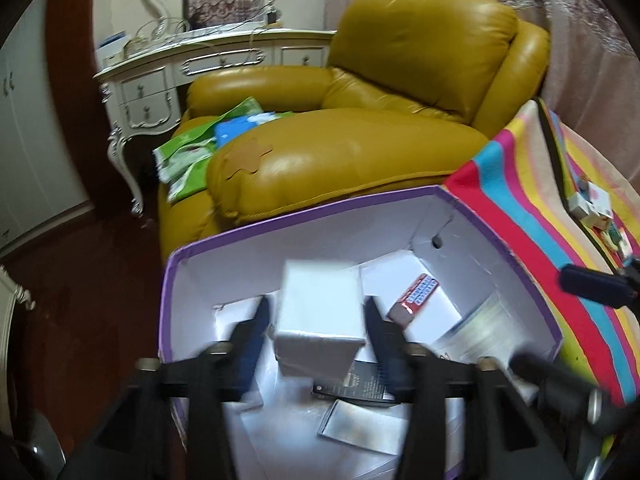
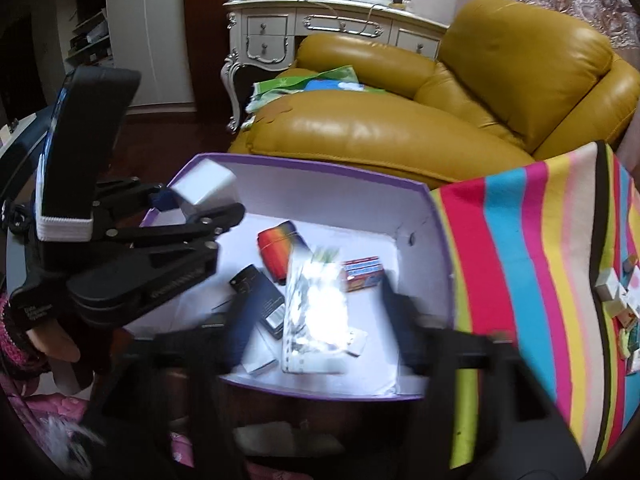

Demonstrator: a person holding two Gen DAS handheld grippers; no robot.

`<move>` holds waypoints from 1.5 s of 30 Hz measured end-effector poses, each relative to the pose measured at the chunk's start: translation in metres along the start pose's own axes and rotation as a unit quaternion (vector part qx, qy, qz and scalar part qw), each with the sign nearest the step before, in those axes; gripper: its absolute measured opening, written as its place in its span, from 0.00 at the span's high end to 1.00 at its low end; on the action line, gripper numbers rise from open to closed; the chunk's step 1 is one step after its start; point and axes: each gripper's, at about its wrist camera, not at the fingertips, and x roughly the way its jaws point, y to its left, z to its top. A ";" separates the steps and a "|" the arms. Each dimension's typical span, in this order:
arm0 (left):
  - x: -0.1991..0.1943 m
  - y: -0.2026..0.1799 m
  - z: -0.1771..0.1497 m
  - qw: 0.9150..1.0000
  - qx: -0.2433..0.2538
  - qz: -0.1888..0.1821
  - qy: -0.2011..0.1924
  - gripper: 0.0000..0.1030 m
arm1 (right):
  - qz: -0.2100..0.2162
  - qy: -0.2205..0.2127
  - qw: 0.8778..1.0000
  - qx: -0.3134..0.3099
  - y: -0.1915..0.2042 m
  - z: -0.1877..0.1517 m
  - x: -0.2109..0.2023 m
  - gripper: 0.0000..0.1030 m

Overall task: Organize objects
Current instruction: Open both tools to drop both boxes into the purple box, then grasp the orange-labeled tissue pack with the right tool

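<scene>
My left gripper [image 1: 316, 312] is shut on a white box [image 1: 320, 312] and holds it above the purple-rimmed open box [image 1: 280, 224]. From the right wrist view the same gripper [image 2: 192, 204] holds the white box [image 2: 204, 186] over the open box's left rim [image 2: 320, 168]. My right gripper [image 2: 316, 320] is open and empty over the open box's near side. Inside lie a red and blue small carton [image 2: 362, 274], a rainbow pouch [image 2: 280, 248], a dark flat pack [image 2: 260, 296] and a shiny plastic bag [image 2: 316, 312].
A yellow leather armchair [image 2: 400, 120] stands behind the box, with green and blue bags [image 1: 192, 148] on it. A striped cloth [image 2: 540, 260] covers the surface to the right, with small boxes [image 2: 616, 296] on it. A white dresser [image 2: 320, 28] stands at the back.
</scene>
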 end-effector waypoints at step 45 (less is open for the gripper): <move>0.123 -0.440 0.021 0.945 0.256 -0.190 0.070 0.00 | -0.339 0.102 0.895 0.272 -0.570 -0.214 -0.032 0.11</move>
